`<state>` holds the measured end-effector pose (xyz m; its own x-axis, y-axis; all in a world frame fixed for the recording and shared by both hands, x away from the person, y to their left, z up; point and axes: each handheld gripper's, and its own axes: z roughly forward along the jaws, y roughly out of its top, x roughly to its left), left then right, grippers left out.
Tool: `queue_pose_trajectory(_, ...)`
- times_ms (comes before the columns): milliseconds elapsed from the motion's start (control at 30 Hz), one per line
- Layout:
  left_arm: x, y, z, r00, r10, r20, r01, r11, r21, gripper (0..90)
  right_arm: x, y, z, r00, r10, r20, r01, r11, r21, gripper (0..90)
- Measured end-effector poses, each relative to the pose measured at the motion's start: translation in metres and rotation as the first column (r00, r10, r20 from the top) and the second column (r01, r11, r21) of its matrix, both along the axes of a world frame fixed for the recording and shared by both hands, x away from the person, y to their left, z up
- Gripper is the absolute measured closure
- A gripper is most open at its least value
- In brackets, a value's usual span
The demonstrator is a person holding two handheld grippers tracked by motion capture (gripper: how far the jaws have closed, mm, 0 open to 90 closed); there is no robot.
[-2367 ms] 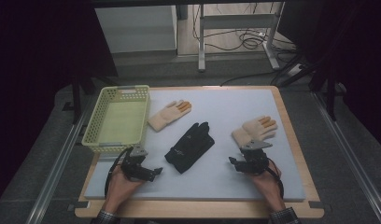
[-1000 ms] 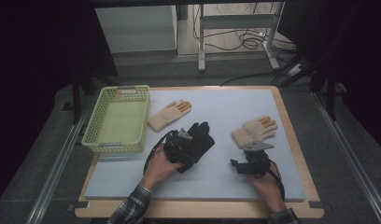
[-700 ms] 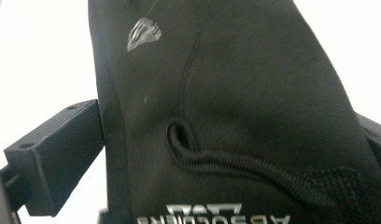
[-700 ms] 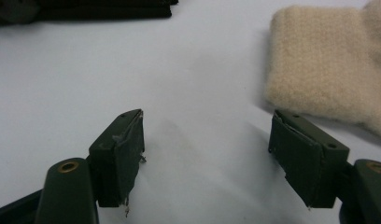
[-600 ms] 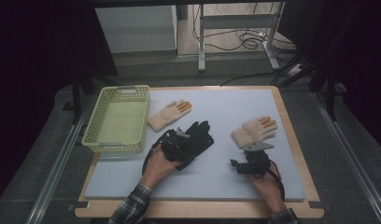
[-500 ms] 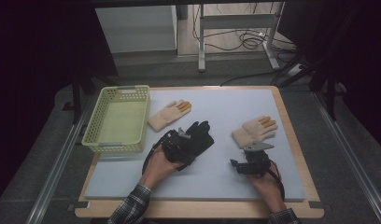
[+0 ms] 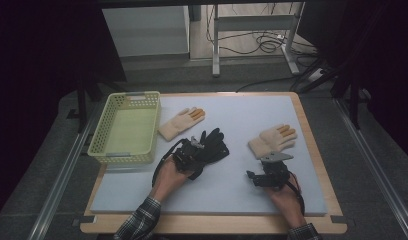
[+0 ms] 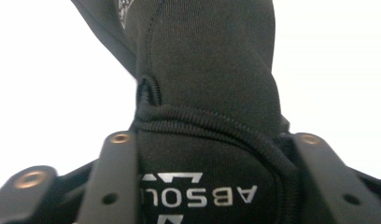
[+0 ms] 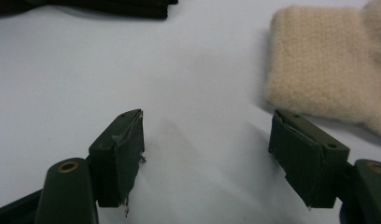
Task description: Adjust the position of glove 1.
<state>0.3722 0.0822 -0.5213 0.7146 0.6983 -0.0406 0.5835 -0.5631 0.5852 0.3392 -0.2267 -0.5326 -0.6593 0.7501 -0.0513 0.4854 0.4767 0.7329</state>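
The left hand-held gripper point(image 8: 198, 186) has just been closing and clamps the black glove point(image 8: 212, 93) at its ribbed cuff (soft, light, floppy fabric); the right hand-held gripper point(image 9: 207, 154) stands apart.

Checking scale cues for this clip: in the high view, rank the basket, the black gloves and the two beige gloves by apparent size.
1. Basket, clearly largest.
2. Black gloves, partly hidden by the left gripper.
3. Left beige glove and right beige glove: look alike, not ranked.

The black glove point(image 7: 212, 146) lies flat mid-mat, fingers pointing away toward the far edge, cuff toward the person. Its ribbed, stitched cuff point(image 8: 212, 140) bears white lettering and sits clamped between the left gripper's point(image 7: 191, 155) jaws.
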Motion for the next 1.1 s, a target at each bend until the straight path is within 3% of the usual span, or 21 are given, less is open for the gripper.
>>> queue_pose_trajectory(133, 0.000, 0.000, 0.004, 0.9998, -0.006, 0.017, 0.006, 0.9999, -0.009, 66.3, 0.000, 0.000, 0.000, 1.0000, 0.000, 0.000, 0.000, 1.000, 0.001, 26.2)
queue_pose_trajectory(300, 0.003, -0.002, 0.010, 0.9989, 0.005, 0.046, -0.004, 1.0000, -0.008, 67.1, 0.000, 0.000, 0.000, 1.0000, 0.000, -0.001, 0.000, 1.000, 0.000, 26.2)
queue_pose_trajectory(500, 0.004, 0.000, 0.033, 0.9945, 0.017, 0.103, -0.017, 0.9999, -0.004, 66.3, 0.000, 0.000, 0.000, 1.0000, 0.000, -0.002, 0.000, 1.000, 0.000, 26.2)
queue_pose_trajectory(667, 0.011, 0.008, 0.054, 0.9897, 0.061, 0.129, -0.062, 0.9980, 0.008, 65.4, 0.000, 0.000, 0.000, 1.0000, 0.000, 0.000, 0.000, 1.000, 0.000, 26.2)
queue_pose_trajectory(1100, 0.027, 0.052, 0.096, 0.9655, 0.190, 0.178, -0.196, 0.9806, 0.014, 64.0, 0.000, 0.000, 0.000, 1.0000, 0.002, 0.001, -0.002, 1.000, 0.000, 26.1)
